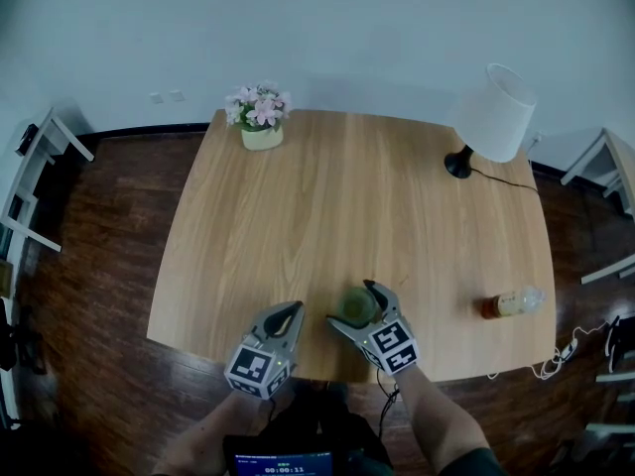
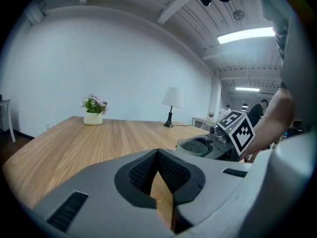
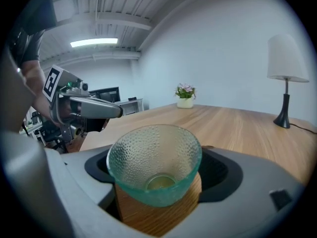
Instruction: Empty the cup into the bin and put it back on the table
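A green dimpled glass cup [image 1: 357, 305] stands upright on the wooden table [image 1: 347, 196] near its front edge. My right gripper [image 1: 352, 303] is shut on it, one jaw against each side. In the right gripper view the cup [image 3: 154, 162] fills the gap of the right gripper [image 3: 158, 171], and I see nothing inside it. My left gripper [image 1: 293, 311] hovers just left of the cup, apart from it, shut with nothing in it. The left gripper view shows the left gripper [image 2: 158, 155] with tips together, and the cup [image 2: 193, 145] inside the right gripper [image 2: 218, 143]. No bin is in view.
A pot of pink flowers [image 1: 261, 117] stands at the table's far edge and a white lamp [image 1: 493, 117] at the far right, its cable trailing off. A bottle [image 1: 513, 303] lies on its side at the front right. White furniture frames [image 1: 30, 186] flank the table.
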A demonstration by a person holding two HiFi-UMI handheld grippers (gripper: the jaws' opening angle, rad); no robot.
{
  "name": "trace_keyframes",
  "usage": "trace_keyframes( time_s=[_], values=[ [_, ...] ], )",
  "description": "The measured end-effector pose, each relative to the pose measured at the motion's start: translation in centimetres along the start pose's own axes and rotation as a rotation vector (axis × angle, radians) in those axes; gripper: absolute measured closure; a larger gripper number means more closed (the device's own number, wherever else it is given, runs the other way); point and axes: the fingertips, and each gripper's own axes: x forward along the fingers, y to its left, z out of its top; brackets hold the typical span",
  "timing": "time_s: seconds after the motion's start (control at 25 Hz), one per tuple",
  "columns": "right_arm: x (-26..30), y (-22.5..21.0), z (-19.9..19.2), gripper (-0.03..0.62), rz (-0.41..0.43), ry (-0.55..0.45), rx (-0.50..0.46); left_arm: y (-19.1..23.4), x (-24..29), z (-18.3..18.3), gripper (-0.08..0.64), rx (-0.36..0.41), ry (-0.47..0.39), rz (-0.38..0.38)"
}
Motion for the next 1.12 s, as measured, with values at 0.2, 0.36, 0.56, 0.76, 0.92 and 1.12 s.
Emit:
trace_keyframes(
  time_s=[0.2,0.36,0.56,0.76,0.92,1.12],
  values=[
    [0.2,-0.2,0.4,0.178,-0.021,-0.017,-0.012,0.2,-0.3,0.2,0.559,0.008,-0.005,0.003],
    [-0.3,0.3,1.4,0.18,-0.014,-0.041,-0.014,0.3,-0.7,0.8,0.558,0.009,-0.017,0.006],
    [-1.5,1.0,3.3,0.181,0.002,-0.064,-0.029,0.3,-1.3,2.4,0.56,0.016,-0.051,0.014],
    [-3.1,1.7,6.7,0.184,0.005,-0.109,-0.058,0.1,-2.7,5.5,0.56,0.041,-0.113,0.027],
    [-4.0,2.3,8.9,0.186,0.006,-0.131,-0.09,-0.9,-4.3,7.9,0.56,0.098,-0.165,0.02],
    [-5.2,4.2,12.1,0.186,0.052,-0.15,-0.122,-1.8,-6.9,11.2,0.56,0.133,-0.227,0.045]
  ],
)
